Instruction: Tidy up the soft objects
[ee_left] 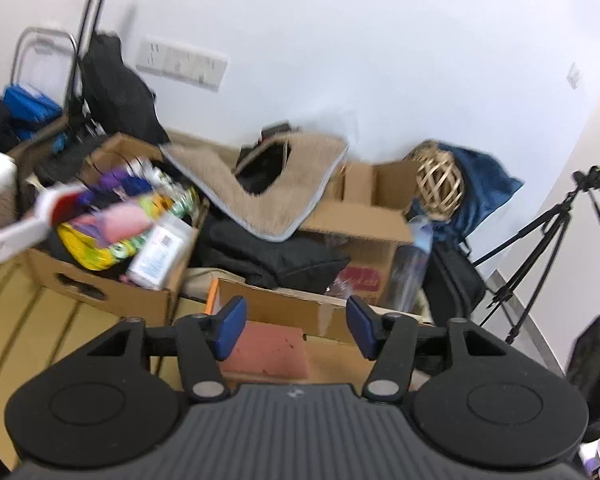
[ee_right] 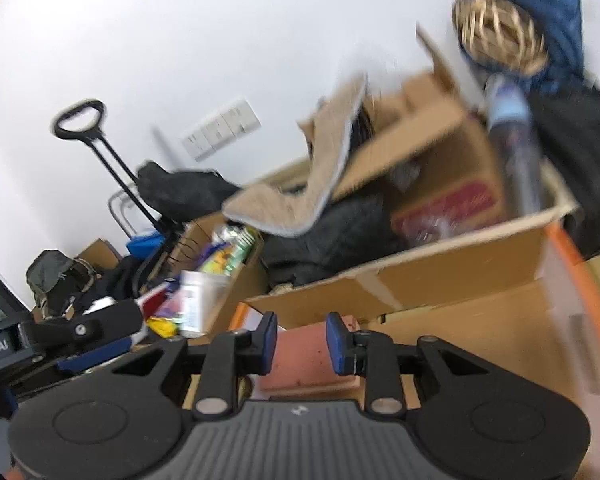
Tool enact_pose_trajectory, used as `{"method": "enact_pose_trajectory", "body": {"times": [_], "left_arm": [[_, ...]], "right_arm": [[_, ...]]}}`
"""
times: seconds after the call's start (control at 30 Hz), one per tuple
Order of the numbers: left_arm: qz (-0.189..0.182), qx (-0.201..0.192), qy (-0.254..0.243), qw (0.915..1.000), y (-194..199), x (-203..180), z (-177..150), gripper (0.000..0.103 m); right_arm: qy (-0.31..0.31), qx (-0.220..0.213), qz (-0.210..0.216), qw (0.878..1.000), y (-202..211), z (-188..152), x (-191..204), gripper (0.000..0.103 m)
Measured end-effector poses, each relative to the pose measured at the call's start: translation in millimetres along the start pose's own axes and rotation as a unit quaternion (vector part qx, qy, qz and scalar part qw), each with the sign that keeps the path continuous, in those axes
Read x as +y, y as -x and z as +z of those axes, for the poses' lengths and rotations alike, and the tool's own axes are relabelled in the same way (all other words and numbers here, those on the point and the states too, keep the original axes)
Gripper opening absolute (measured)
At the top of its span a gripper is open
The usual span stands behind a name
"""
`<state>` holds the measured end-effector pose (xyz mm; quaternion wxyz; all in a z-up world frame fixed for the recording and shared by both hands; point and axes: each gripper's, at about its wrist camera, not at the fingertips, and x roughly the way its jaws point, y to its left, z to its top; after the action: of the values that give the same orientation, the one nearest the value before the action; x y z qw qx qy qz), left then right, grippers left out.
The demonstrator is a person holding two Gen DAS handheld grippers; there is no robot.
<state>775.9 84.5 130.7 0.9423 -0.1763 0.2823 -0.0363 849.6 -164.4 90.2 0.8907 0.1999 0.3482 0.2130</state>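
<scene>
Both empty, the left hand-held gripper [ee_left: 296, 328] half open and the right hand-held gripper [ee_right: 302, 344] narrower, they hover over the boxes, seemingly between picks; next likely calls for reaching the tan mat [ee_left: 268, 184] draped across the box [ee_left: 356, 224] behind.

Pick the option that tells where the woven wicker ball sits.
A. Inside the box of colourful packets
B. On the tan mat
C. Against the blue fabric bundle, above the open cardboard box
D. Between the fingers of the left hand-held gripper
C: the woven wicker ball rests against the blue fabric bundle, above the open cardboard box.
</scene>
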Motion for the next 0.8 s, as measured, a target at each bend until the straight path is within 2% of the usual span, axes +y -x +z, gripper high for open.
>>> {"method": "enact_pose_trajectory", "body": {"times": [0.13, 0.17, 0.27, 0.33, 0.43, 0.5, 0.57, 0.67, 0.73, 0.8], "left_arm": [[-0.007, -0.007, -0.038, 0.9992, 80.7, -9.4, -24.4, 0.058], [-0.007, -0.011, -0.053, 0.9985, 100.9, -11.7, -31.9, 0.058], [-0.005, -0.041, -0.088, 0.9953, 165.3, -17.9, -54.1, 0.063], [-0.014, -0.06, -0.104, 0.9927, 204.3, -19.5, -69.7, 0.07], [-0.018, -0.085, -0.128, 0.988, 257.9, -21.3, -100.8, 0.074], [-0.01, -0.108, -0.145, 0.9834, 289.4, -21.6, -126.3, 0.085], [0.014, -0.14, -0.165, 0.9763, 316.9, -19.9, -157.6, 0.092], [0.064, -0.175, -0.195, 0.9628, 344.5, -17.8, -210.0, 0.096], [0.072, -0.193, -0.206, 0.9565, 362.3, -13.9, -244.6, 0.1], [0.067, -0.204, -0.2, 0.9558, 379.4, -8.3, -276.7, 0.103]], "right_arm": [[0.029, -0.025, -0.008, 0.999, 97.8, -11.8, 12.4, 0.03], [0.036, -0.026, -0.009, 0.999, 122.9, -17.2, 14.9, 0.036], [0.071, -0.04, -0.014, 0.997, 195.2, -37.8, 22.8, 0.045], [0.093, -0.053, -0.023, 0.994, 237.8, -53.2, 26.2, 0.046], [0.113, -0.069, -0.031, 0.991, 295.4, -81.5, 30.9, 0.052], [0.128, -0.085, -0.032, 0.988, 328.8, -105.3, 34.0, 0.059], [0.149, -0.105, -0.03, 0.983, 360.6, -136.1, 38.4, 0.066], [0.187, -0.142, -0.052, 0.971, 398.4, -191.1, 45.5, 0.068], [0.21, -0.158, -0.056, 0.963, 417.5, -230.5, 51.6, 0.07], [0.224, -0.173, -0.057, 0.958, 432.2, -269.1, 56.4, 0.077]]}}
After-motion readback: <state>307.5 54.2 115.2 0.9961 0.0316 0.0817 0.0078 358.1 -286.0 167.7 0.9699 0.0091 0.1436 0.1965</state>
